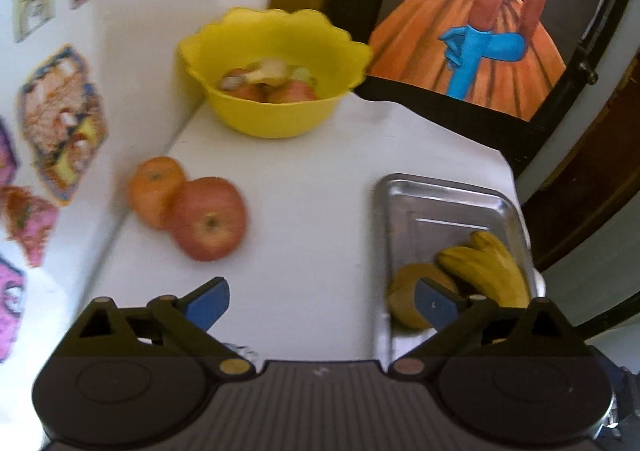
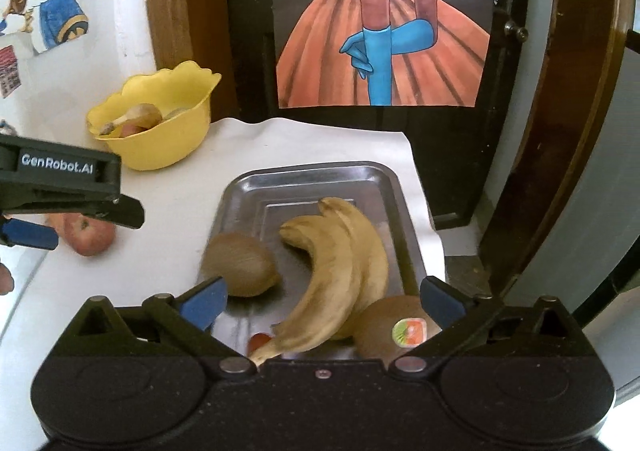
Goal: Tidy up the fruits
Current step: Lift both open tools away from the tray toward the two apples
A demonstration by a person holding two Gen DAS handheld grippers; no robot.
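A yellow scalloped bowl point(image 1: 272, 107) point(image 2: 160, 147) with several fruits in it stands at the back of the white table point(image 1: 312, 191). An orange point(image 1: 154, 191) and a red apple point(image 1: 210, 225) lie touching near the left wall. The steel tray point(image 1: 440, 203) point(image 2: 304, 175) holds a bunch of bananas point(image 2: 340, 271) point(image 1: 488, 267), a kiwi point(image 2: 240, 269) on their left and a stickered kiwi point(image 2: 396, 327) on their right. My left gripper point(image 1: 322, 303) hangs open over bare table, between the apple and the tray. Above the tray, my right gripper point(image 2: 324, 303) stands open, gripping nothing.
Stickers cover the white wall on the left. A dark door with a painted poster point(image 2: 380, 31) rises behind the table. The table's right edge drops off just past the tray. The left tool's black housing point(image 2: 60, 171) reaches in above the apple point(image 2: 90, 237).
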